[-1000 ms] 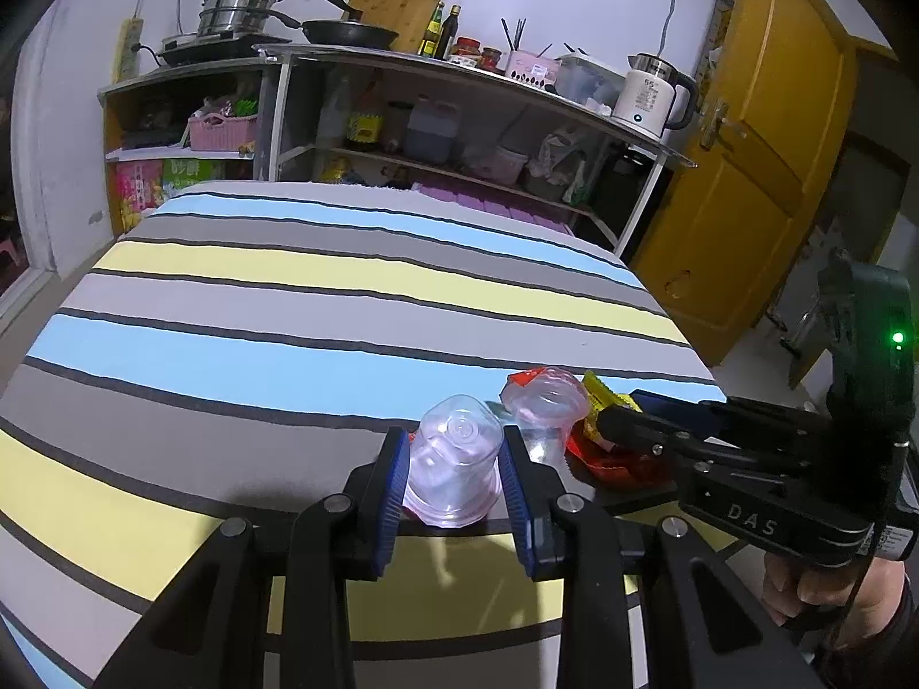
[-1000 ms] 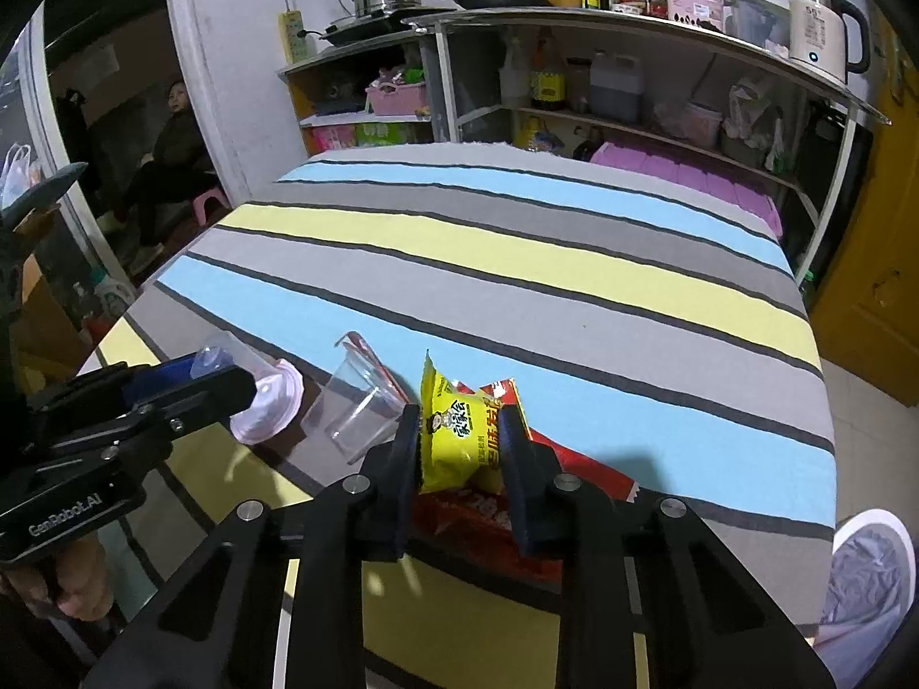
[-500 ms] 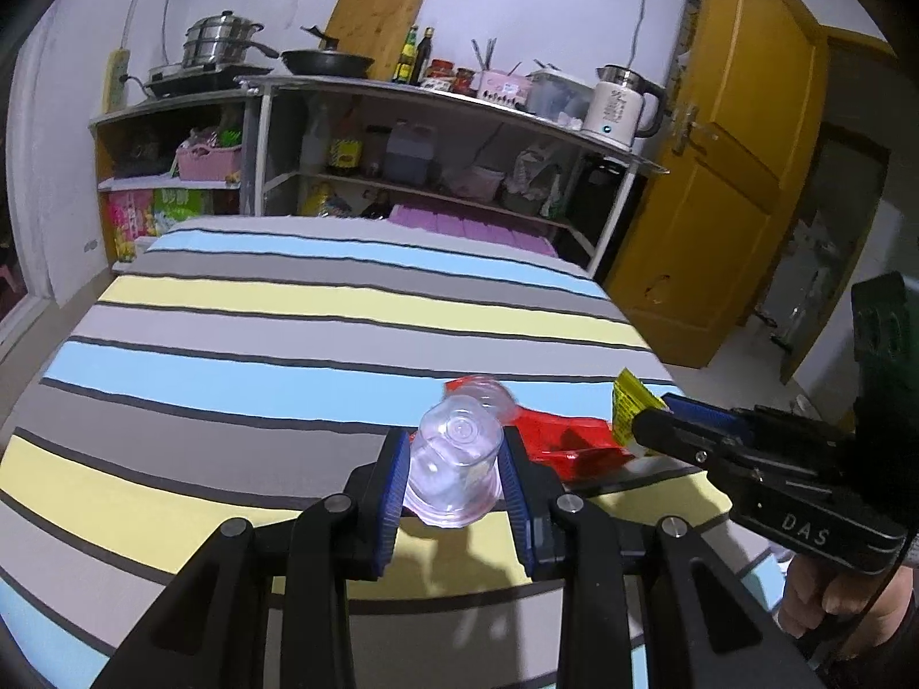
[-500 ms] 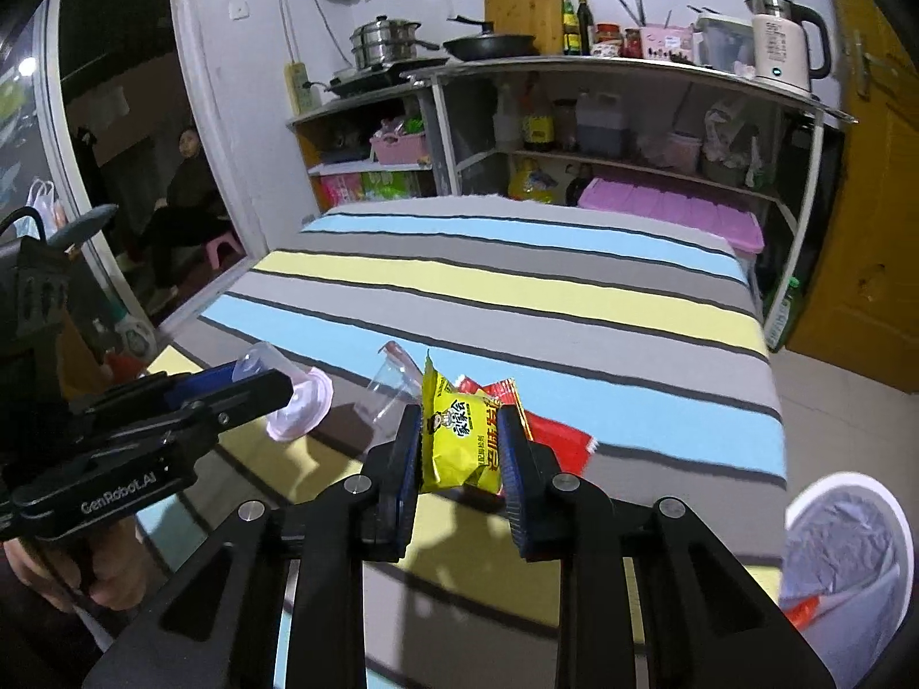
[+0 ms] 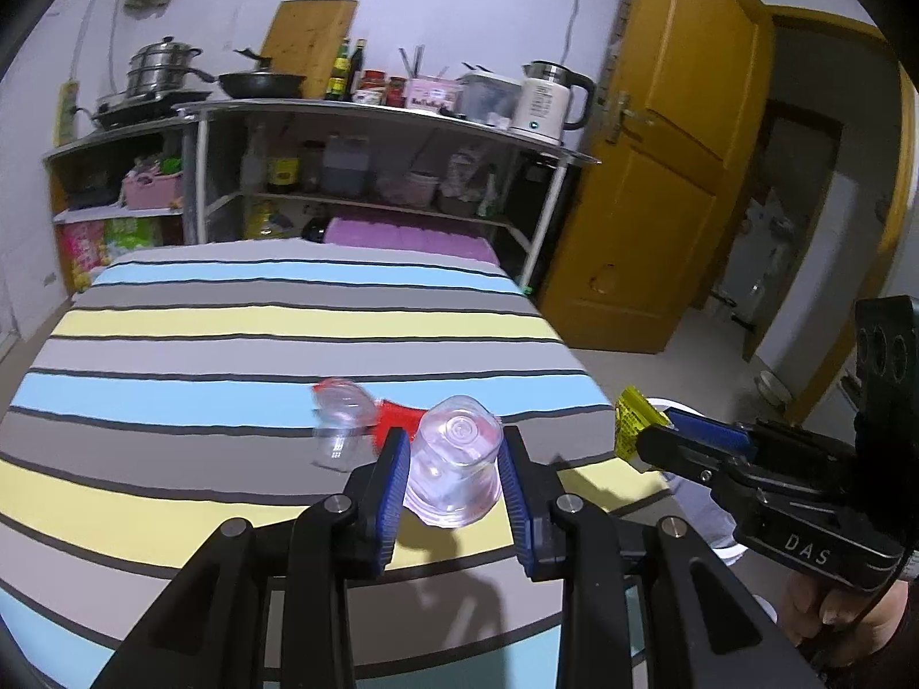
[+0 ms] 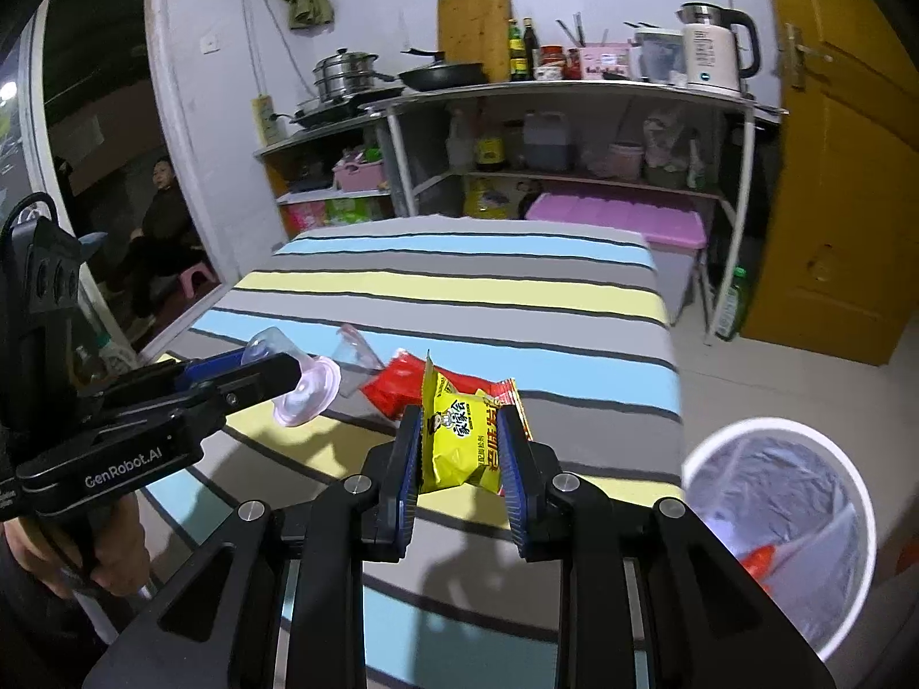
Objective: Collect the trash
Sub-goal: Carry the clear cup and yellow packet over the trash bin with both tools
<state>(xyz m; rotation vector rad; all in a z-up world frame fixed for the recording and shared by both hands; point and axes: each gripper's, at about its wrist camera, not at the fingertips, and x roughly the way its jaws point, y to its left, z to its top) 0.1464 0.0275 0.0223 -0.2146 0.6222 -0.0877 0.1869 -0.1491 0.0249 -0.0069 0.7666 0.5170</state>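
Left tool clenched tight on a clear plastic cup, bottom end facing out, same grip as a second ago but lifted higher off the striped bench. Right tool squeezing a yellow snack bag, same hold as before, also raised and carried toward the bench edge. Left behind on the blue stripe: a second clear cup lying on its side, with a red wrapper just beside it, both farther from the tools now than a second ago. New in the right wrist view: a white trash bin with a clear liner on the floor beside the bench, only a sliver of it showing earlier, now nearly whole.
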